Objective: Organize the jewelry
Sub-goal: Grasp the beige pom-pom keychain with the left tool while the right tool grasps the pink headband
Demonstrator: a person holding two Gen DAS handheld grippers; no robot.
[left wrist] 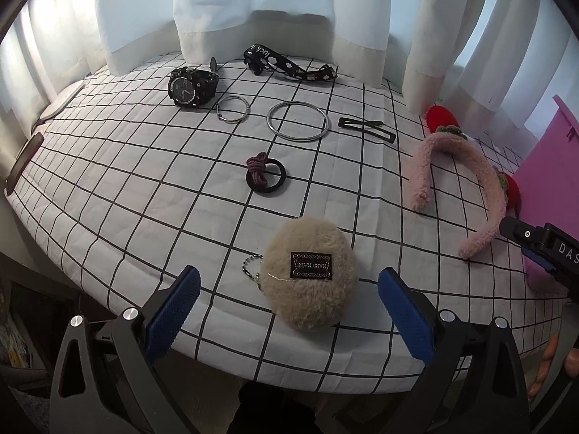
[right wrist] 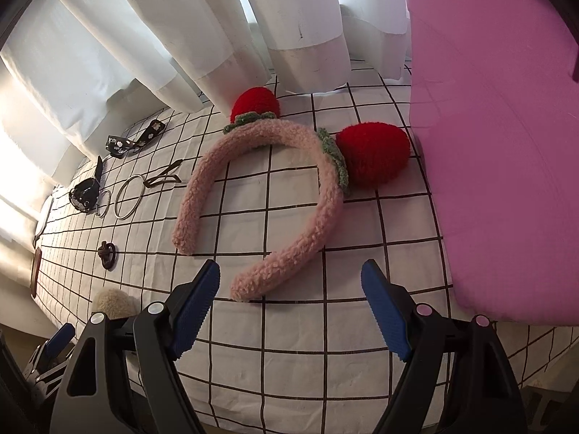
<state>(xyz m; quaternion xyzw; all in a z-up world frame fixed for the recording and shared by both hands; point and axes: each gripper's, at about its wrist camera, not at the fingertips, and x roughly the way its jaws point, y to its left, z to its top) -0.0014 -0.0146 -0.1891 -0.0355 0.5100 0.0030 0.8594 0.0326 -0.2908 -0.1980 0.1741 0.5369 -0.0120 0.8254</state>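
A beige fluffy pouch [left wrist: 307,275] with a small ball chain lies near the table's front edge, between the blue pads of my open left gripper [left wrist: 289,282], which hovers over it without touching. A pink fuzzy headband [right wrist: 260,195] with two red pom-poms lies ahead of my open right gripper [right wrist: 291,275]; its near tip sits just beyond the fingertips. Further back lie a black watch [left wrist: 191,85], a small silver hoop [left wrist: 233,108], a large silver bangle [left wrist: 297,121], a black hair clip [left wrist: 367,128], a black hair tie with a purple knot [left wrist: 266,177] and a printed black strap [left wrist: 286,63].
A white cloth with a black grid [left wrist: 144,188] covers the table. White curtains [left wrist: 253,0] hang along the back edge. A pink box [right wrist: 506,144] stands at the right side, close to the headband. The right gripper's body [left wrist: 542,249] shows at the left view's right edge.
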